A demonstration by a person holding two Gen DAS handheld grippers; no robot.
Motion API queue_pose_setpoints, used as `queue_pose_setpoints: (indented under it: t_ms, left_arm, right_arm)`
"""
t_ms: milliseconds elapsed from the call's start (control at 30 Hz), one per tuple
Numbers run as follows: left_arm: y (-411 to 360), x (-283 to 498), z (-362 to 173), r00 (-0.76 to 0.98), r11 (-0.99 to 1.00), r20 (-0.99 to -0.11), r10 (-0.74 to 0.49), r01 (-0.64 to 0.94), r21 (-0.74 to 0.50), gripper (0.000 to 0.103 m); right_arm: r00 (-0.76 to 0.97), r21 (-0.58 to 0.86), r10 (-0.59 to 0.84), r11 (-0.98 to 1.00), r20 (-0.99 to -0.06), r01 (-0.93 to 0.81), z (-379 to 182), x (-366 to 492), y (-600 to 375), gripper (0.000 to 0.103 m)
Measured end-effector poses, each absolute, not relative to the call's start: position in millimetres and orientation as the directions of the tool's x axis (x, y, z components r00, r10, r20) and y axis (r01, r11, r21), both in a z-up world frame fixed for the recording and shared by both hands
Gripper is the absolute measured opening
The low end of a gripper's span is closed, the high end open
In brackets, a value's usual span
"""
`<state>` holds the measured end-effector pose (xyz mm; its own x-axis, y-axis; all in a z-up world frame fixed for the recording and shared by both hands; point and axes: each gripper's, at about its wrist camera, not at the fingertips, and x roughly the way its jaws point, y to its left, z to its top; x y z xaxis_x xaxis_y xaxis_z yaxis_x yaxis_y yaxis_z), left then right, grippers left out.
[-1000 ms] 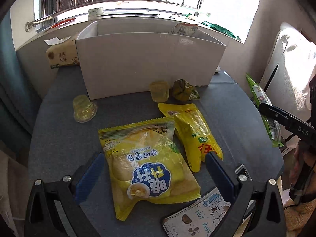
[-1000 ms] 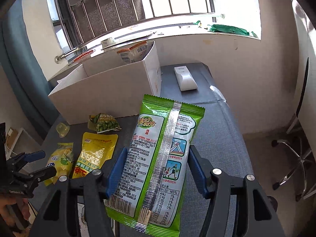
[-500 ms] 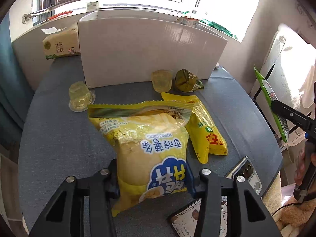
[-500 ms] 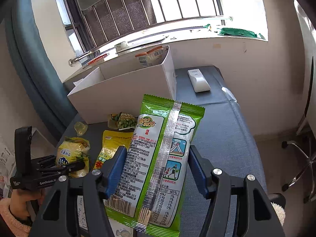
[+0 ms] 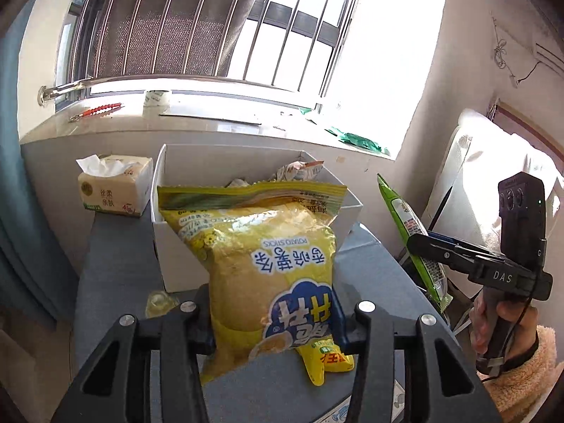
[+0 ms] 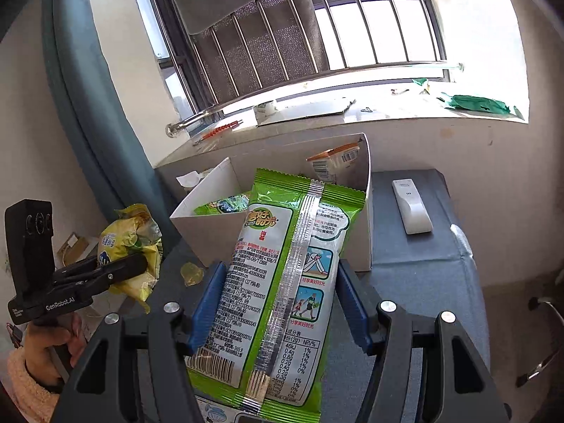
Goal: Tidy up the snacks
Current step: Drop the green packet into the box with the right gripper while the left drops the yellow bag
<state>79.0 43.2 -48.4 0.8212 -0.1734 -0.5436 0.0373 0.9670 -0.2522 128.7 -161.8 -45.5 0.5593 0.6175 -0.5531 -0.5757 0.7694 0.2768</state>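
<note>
My left gripper point(image 5: 273, 320) is shut on a big yellow potato-stick bag point(image 5: 261, 261) and holds it in the air in front of the white cardboard box point(image 5: 172, 257). The bag also shows in the right wrist view point(image 6: 130, 243). My right gripper point(image 6: 282, 306) is shut on a green and white snack packet point(image 6: 282, 282), raised near the box's front wall point(image 6: 208, 232). Several snacks lie inside the box. A small yellow packet point(image 5: 328, 363) and a jelly cup point(image 5: 158, 301) lie on the grey table point(image 5: 116, 282).
A tissue pack point(image 5: 112, 190) stands left of the box against the wall. A white remote point(image 6: 410, 206) lies on the table right of the box. The window sill runs behind the box. A printed card point(image 6: 218, 412) lies at the table's near edge.
My left gripper closed on the yellow potato-stick bag and lifted it off the table toward the box. My right gripper rose and moved closer to the box with its green packet.
</note>
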Motion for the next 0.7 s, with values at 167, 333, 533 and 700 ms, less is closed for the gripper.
queue_pose_setpoints:
  t_ms: [167, 333, 533, 700]
  left_arm:
    - [52, 134, -1, 0.86, 0.979, -0.49, -0.143, 0.049, -0.2, 0.049]
    - [69, 199, 13, 0.844, 0.983, -0.526, -0.104, 0.009, -0.181, 0.049]
    - [81, 242, -6, 0.804, 0.985, -0.585, -0.108, 0.006, -0.174, 0.05]
    - [100, 250, -19, 0.791, 0.976, -0.609, -0.064, -0.078, -0.203, 0.103]
  right_arm:
    - [0.535, 0.284, 0.662, 0.729, -0.525, -0.623, -12, 182, -125, 0.068]
    - [0.504, 0.312, 0.665, 0.724, -0.551, -0.615, -2, 248, -90, 0.068]
    - [0.493, 0.285, 0.63, 0.744, -0.599, -0.604, -11, 291, -71, 0.069]
    - [0.494, 0.315, 0.625, 0.757, -0.604, -0.572, -20, 305, -77, 0.103]
